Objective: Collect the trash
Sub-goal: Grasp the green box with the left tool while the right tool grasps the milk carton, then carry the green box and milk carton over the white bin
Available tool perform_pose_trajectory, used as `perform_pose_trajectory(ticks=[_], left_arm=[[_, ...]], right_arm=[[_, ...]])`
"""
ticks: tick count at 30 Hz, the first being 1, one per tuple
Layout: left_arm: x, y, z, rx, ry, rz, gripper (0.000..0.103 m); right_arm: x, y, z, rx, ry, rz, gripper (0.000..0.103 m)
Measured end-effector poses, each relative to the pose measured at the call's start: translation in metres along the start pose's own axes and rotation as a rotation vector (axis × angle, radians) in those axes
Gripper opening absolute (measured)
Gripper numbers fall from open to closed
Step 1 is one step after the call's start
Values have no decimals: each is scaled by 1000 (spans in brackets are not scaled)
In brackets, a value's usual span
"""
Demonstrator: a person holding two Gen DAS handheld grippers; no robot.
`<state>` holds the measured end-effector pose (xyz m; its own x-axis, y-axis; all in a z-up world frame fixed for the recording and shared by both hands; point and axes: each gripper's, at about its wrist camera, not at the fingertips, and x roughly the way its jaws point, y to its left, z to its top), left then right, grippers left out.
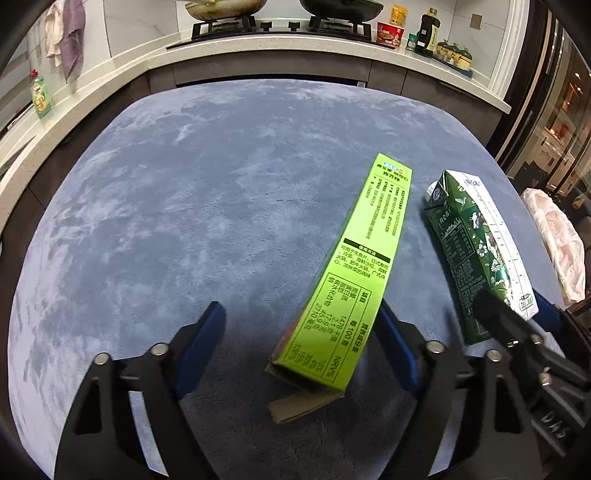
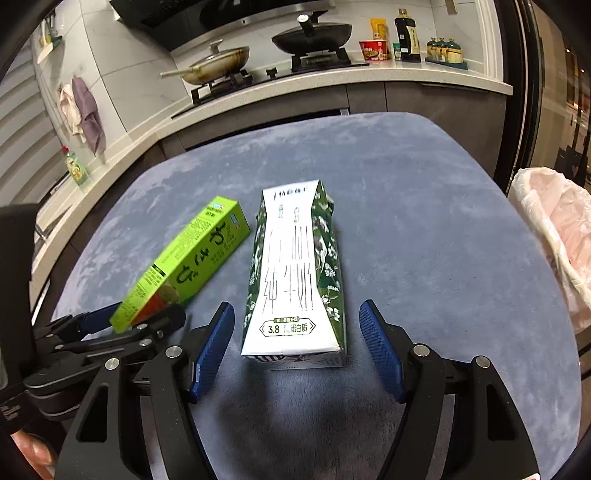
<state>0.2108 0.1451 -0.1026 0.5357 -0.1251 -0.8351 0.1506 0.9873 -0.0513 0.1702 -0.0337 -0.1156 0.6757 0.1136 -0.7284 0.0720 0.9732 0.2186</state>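
Lying near the bench's right edge: green box [image 1: 354, 266], milk carton [image 2: 295, 273], both light, crushable card; grip across narrow sides; left hand-held gripper [image 1: 299, 332] and right hand-held gripper [image 2: 297, 350] each wide, straddling, not pressing.

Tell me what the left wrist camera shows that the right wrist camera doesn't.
Only the left wrist view shows the lime green box's nutrition panel and its torn open flap, with the box lying between the open left gripper's fingers. Only the right wrist view shows the milk carton's white front and the range hood, with the open right gripper straddling the carton's near end. Both show the box, the carton, the blue cloth, the stove pans and the pink bag.
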Motion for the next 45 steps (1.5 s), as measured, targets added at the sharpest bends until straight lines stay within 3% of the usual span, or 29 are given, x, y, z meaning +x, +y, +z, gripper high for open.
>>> perform_pose_trajectory(ticks=[2, 5, 9, 16, 34, 45], left_arm=[[-1, -1, 0, 2, -5, 3, 70], [-2, -4, 0, 4, -5, -2, 59], [-5, -8, -2, 7, -1, -14, 45], [-16, -17, -12, 4, 5, -23, 33], [-84, -67, -17, 38, -93, -80, 27], [-125, -127, -8, 108, -166, -137, 27]], right_arm=[[4, 0, -1, -3, 9, 0, 66], [7, -3, -1, -1, 20, 12, 53], [5, -7, -2, 10, 17, 23, 53], [-13, -17, -7, 39, -8, 30, 52], [-101, -73, 1, 119, -167, 12, 50], [-157, -123, 5, 178, -276, -14, 50]])
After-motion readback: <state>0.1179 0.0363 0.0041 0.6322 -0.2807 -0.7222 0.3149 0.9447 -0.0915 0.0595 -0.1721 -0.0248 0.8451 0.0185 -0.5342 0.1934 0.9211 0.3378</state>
